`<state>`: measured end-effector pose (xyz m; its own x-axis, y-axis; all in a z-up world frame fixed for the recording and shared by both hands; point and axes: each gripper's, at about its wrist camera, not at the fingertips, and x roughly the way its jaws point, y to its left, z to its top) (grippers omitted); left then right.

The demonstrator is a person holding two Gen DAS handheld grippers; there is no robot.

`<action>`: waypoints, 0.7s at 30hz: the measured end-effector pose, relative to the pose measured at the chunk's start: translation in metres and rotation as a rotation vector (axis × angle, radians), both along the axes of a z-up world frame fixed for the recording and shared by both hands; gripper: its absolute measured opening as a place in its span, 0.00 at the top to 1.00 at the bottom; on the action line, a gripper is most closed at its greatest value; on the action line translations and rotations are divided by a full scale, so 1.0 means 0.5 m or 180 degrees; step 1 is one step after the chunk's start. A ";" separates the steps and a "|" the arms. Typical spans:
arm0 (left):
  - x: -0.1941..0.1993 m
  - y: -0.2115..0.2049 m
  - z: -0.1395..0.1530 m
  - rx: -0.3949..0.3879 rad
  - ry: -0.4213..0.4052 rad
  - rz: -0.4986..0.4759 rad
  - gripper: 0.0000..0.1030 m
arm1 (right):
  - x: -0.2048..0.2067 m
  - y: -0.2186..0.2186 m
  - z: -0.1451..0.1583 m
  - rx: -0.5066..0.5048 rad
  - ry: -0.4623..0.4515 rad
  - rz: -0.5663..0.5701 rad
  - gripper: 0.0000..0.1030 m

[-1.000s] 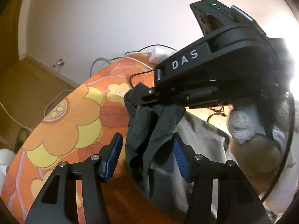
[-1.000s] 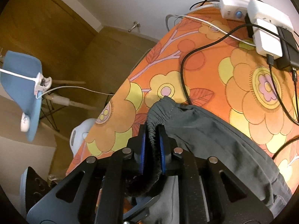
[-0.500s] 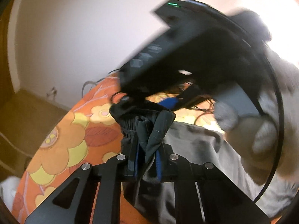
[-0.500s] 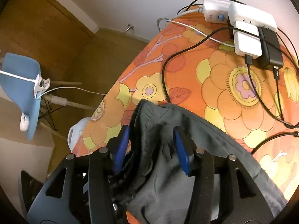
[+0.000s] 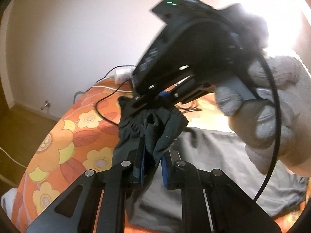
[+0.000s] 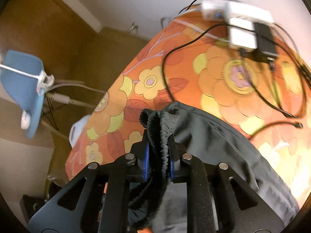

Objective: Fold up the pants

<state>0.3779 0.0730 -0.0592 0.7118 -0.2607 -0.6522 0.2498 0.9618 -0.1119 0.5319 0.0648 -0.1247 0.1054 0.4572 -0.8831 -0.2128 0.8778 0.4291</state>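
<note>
Both of my grippers have changed their hold since half a second ago: my right gripper [image 6: 157, 161], then spread wide around the cloth, is now clamped on the bunched elastic waistband of the pants [image 6: 210, 145], and my left gripper [image 5: 152, 167] has stayed closed on a nearby fold of the same waistband.

From the left wrist view, the dark grey pants [image 5: 223, 155] lie across the lower right of the frame on an orange flowered tablecloth [image 5: 64, 141]. The black body of my right gripper fills the upper centre, blurred, gripped by my gloved right hand [image 5: 268, 116] at the right edge; it blocks most of the table behind it. A black cable hangs from it down the right side.

From the right wrist view, the waistband stands upright between the blue pads [image 6: 146, 162], hiding the gap between them. At the upper right, a white power strip [image 6: 239, 13] with white and black adapters sits on the tablecloth [image 6: 223, 81], with black cables [image 6: 167, 66] trailing toward the pants. At the left, beyond the table edge, a blue chair [image 6: 21, 81] stands on the wooden floor.
</note>
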 end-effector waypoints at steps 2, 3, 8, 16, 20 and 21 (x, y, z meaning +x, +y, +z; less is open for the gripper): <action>-0.021 -0.019 0.018 -0.0028 0.0003 -0.0081 0.88 | -0.026 -0.036 0.027 0.0051 -0.0084 -0.0116 0.85; -0.032 -0.029 0.027 -0.0062 0.0014 -0.0123 0.88 | -0.041 -0.056 0.041 0.0051 -0.0128 -0.0181 0.86; -0.082 -0.094 0.066 -0.0166 0.0186 -0.0370 0.85 | -0.121 -0.166 0.103 0.0084 -0.0293 -0.0507 0.86; -0.206 -0.161 0.123 -0.0158 0.0203 -0.0576 0.72 | -0.279 -0.392 0.166 0.0105 -0.0404 -0.1024 0.86; -0.211 -0.157 0.110 -0.0139 0.0273 -0.0531 0.71 | -0.357 -0.498 0.164 0.0124 -0.0386 -0.1221 0.86; -0.212 -0.161 0.106 -0.0121 0.0288 -0.0525 0.71 | -0.379 -0.525 0.160 0.0109 -0.0373 -0.1281 0.86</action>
